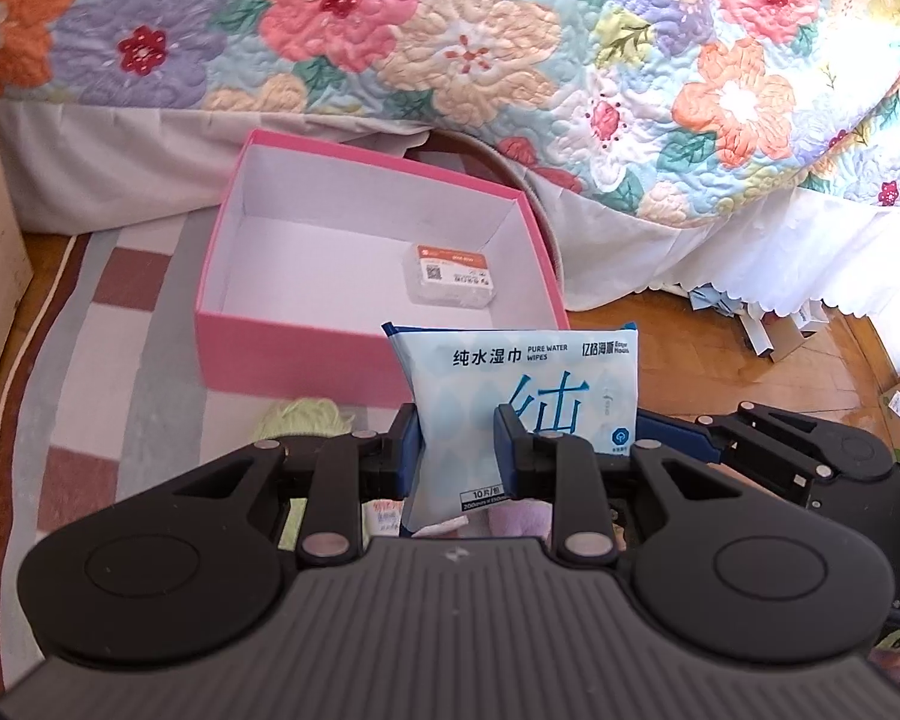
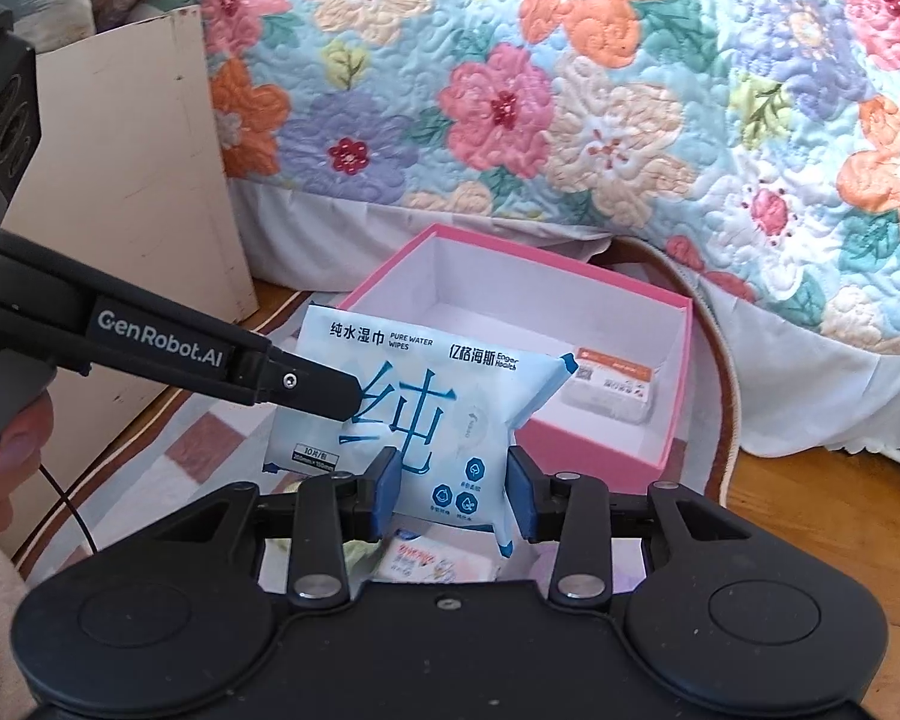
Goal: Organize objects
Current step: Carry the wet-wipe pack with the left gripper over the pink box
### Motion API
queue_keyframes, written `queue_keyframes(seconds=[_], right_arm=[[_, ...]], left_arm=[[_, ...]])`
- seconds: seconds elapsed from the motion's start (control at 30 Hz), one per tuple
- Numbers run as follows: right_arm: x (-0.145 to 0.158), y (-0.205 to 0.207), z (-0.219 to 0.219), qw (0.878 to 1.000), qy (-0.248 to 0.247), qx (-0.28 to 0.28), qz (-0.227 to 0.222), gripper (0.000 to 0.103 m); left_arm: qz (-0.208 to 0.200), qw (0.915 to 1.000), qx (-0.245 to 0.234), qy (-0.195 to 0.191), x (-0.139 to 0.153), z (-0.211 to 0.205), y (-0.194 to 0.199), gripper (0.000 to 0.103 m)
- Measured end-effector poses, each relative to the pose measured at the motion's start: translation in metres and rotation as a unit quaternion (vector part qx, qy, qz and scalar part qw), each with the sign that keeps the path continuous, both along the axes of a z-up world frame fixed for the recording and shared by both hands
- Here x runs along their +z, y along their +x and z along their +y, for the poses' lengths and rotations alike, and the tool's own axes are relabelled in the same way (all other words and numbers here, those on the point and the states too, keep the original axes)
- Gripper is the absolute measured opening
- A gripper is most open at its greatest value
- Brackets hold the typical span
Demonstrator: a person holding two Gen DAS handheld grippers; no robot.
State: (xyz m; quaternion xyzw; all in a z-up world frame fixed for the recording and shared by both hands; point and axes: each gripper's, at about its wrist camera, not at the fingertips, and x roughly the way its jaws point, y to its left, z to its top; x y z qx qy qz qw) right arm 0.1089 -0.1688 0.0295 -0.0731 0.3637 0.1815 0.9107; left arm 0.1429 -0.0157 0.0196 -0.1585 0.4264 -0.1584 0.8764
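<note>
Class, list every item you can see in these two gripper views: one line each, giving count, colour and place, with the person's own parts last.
wipes pack: one, pale blue and white, held up in front of the box by both grippers
box: one, pink outside, white inside, open, on the rug
small packet: one, clear with orange-and-white label, lying inside the box
rug: one, grey, white and brown checks, on the floor
quilt: one, floral, hanging over the bed behind the box
cardboard scraps: several, white and brown, on the wooden floor below the bed edge
left gripper: one, black with blue pads, shut on the pack
right gripper: one, black with blue pads, gripping the pack's lower edge
hand: one, at the left gripper's handle
</note>
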Motion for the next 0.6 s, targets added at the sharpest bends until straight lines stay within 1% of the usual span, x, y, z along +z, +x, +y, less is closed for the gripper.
queue_keyframes(seconds=[0.13, 0.37, 0.6], right_arm=[[0.002, 0.011, -0.006, 1.000, 0.002, -0.007, -0.006, 0.046], [-0.003, 0.032, -0.011, 1.000, 0.011, -0.018, -0.009, 0.050], [-0.007, 0.065, -0.017, 1.000, 0.013, -0.021, -0.005, 0.053]], left_arm=[[0.000, 1.0000, -0.004, -0.001, 0.002, -0.005, 0.014, 0.025], [-0.001, 0.9999, -0.010, 0.008, 0.001, -0.011, 0.041, 0.024], [0.003, 0.9999, -0.010, 0.001, -0.007, -0.013, 0.078, 0.025]])
